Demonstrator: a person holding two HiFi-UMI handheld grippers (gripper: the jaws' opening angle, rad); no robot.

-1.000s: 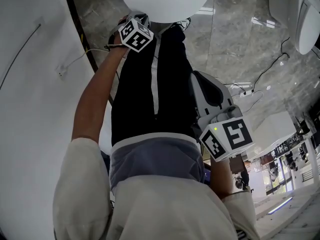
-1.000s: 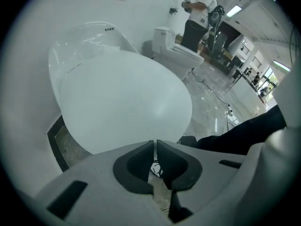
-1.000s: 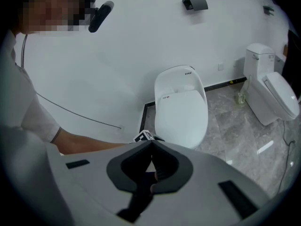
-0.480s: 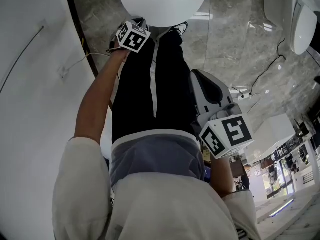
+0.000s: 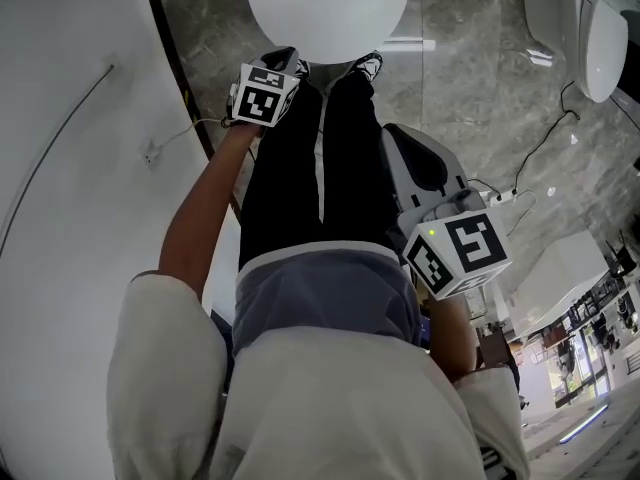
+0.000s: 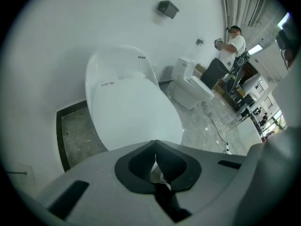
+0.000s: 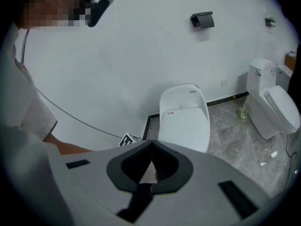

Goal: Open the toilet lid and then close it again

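In the head view we look steeply down along our own body. The toilet lid lies closed at the top of the picture, a white oval on a toilet that stands at the edge of the grey marble floor, against the white wall. Our left gripper is just beside the lid's near rim, with its marker cube turned upward. From here we cannot tell whether it touches the lid. Our right gripper hangs closer to our waist, over the floor and well apart from the lid. A second toilet stands at the floor's far right edge, and a thin cable runs along the wall.

In the left gripper view the jaws have just been closing. They now meet at their tips with nothing between them. The lid lies flat over the bowl beyond the tips, not gripped. Far off, a person stands near the second toilet.

In the right gripper view the jaws are together at their tips and hold nothing. The closed lid lies ahead, on the toilet set where the floor's dark edge meets the wall. The second toilet is to its right, and a black holder is fixed high on the wall.
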